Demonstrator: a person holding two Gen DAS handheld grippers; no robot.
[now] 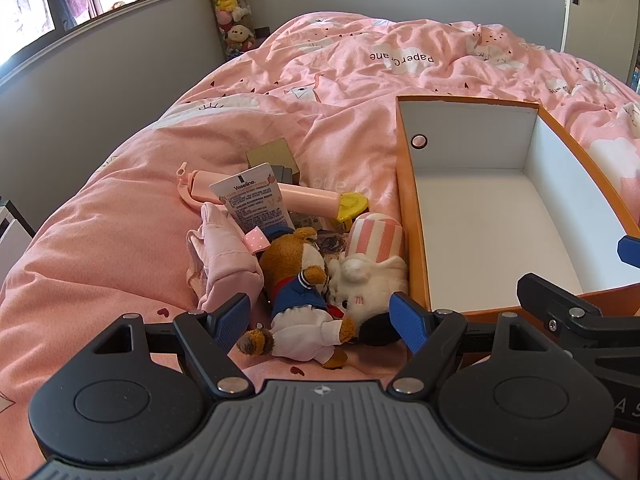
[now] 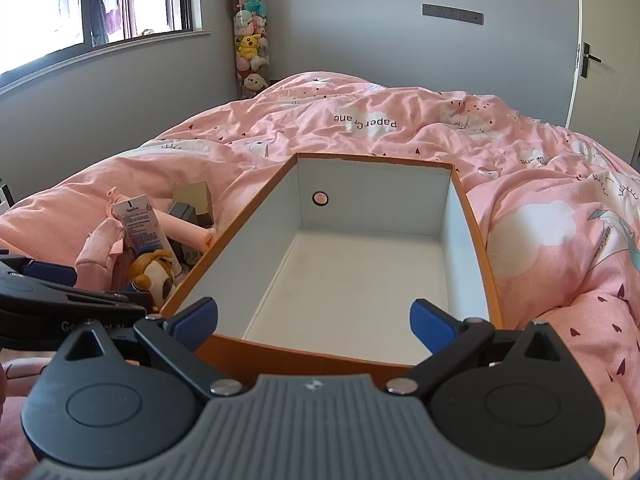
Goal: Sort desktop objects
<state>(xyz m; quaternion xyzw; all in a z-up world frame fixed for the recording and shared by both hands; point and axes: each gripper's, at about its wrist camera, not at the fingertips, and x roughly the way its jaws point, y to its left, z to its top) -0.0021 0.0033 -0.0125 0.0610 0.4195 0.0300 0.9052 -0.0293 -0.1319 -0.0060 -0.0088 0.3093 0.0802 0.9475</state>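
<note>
A heap of small objects lies on the pink bedspread left of an orange box [image 1: 412, 216] with a white inside and nothing in it. In the heap are a brown plush dog in blue and white [image 1: 298, 296], a white plush with a striped hat [image 1: 372, 276], a Vaseline tube [image 1: 256, 200], a pink stick-shaped bottle [image 1: 304, 194], a pink pouch [image 1: 224, 256] and a tan box [image 1: 274, 154]. My left gripper [image 1: 320, 318] is open, its blue pads either side of the two plush toys, above them. My right gripper [image 2: 316, 322] is open over the near rim of the orange box [image 2: 472, 220].
The rumpled pink duvet [image 2: 560, 240] covers the whole bed around the box. A tall column of plush toys [image 2: 250, 40] stands by the grey wall. A window [image 2: 100, 4] is at the far left and a door handle [image 2: 588, 58] at the far right.
</note>
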